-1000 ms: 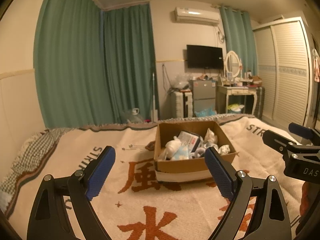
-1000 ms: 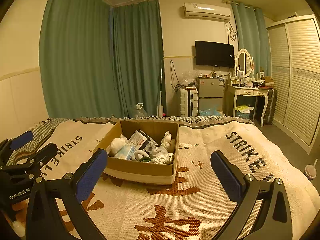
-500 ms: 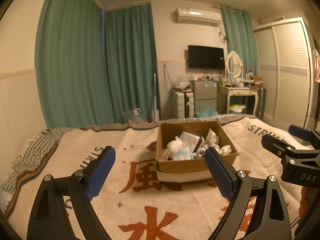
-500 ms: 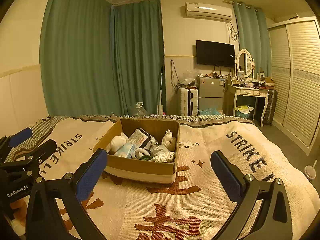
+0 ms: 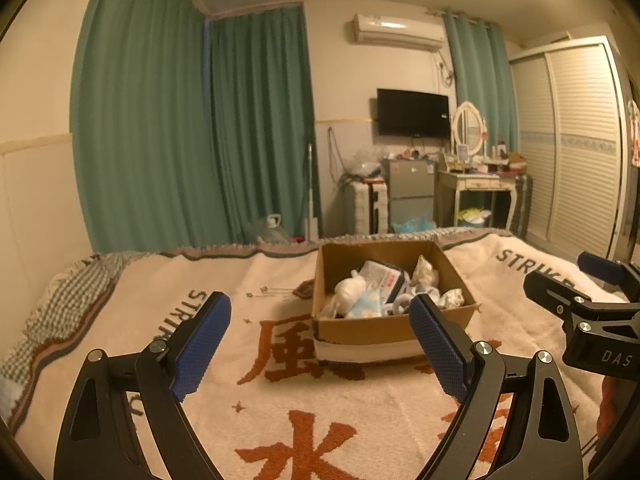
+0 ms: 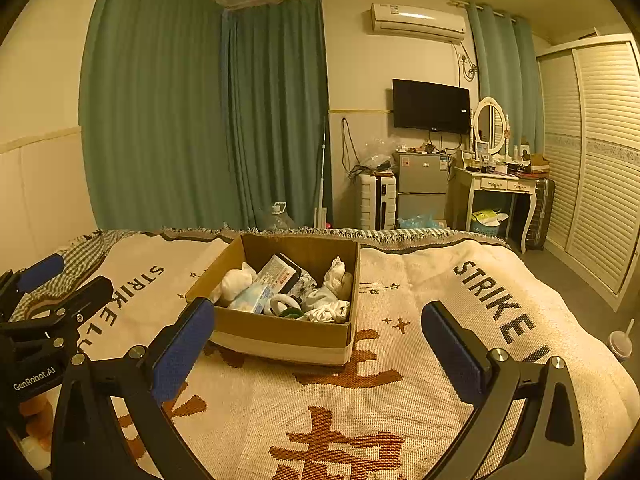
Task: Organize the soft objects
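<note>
Your left gripper [image 5: 320,336] was spread wide, lower frame, blue pads holding nothing, hovering over blanket [image 5: 132,320]. Cardboard box [image 5: 376,326] sat centre frame on blanket, soft objects [image 6: 288,290] piled inside. Your right gripper [image 6: 316,344] likewise gaped wide, empty, touching nothing, box behind its left pad.

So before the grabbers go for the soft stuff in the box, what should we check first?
1. Left gripper open and holding nothing: ok.
2. Right gripper open and holding nothing: ok.
3. Box open on top, sitting flat on the blanket: ok.
4. Soft white things in the box can be seen from above: ok.
5. Grippers apart from the box, neither touching it: ok.
6. Which things in the box are really soft: cannot tell for the flat packet.
</note>
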`<state>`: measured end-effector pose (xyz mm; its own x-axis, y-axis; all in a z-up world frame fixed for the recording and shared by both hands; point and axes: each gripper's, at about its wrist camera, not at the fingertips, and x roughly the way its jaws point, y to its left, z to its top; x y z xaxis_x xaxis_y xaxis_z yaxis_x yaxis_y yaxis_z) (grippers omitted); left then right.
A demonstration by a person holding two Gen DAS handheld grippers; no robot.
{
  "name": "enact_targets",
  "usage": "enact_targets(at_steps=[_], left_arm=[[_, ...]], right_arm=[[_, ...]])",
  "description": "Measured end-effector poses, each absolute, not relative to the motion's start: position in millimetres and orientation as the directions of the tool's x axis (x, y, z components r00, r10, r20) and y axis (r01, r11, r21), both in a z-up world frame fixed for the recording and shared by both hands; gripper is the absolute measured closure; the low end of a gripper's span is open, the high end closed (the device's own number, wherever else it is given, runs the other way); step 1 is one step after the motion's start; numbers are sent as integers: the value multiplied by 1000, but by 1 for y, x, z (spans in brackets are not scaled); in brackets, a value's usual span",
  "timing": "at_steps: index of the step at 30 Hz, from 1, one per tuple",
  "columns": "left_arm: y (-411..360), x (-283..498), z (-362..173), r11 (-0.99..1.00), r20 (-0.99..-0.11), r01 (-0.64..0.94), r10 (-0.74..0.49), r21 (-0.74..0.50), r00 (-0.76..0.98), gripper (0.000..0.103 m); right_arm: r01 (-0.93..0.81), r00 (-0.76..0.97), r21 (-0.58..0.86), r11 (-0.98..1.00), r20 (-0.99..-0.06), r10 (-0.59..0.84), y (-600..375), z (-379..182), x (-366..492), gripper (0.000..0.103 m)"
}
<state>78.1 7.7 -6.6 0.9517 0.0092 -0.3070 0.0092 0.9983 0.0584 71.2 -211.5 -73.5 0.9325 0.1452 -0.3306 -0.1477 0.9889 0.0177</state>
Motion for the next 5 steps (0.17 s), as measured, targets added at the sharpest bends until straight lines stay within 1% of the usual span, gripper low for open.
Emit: enact_targets(at_steps=[5], left_arm=[[8,79,-8,999,-315,10,7,53,949,11]], right_arm=[[-145,933,17,989,-332,142,-210,-74,72,0]])
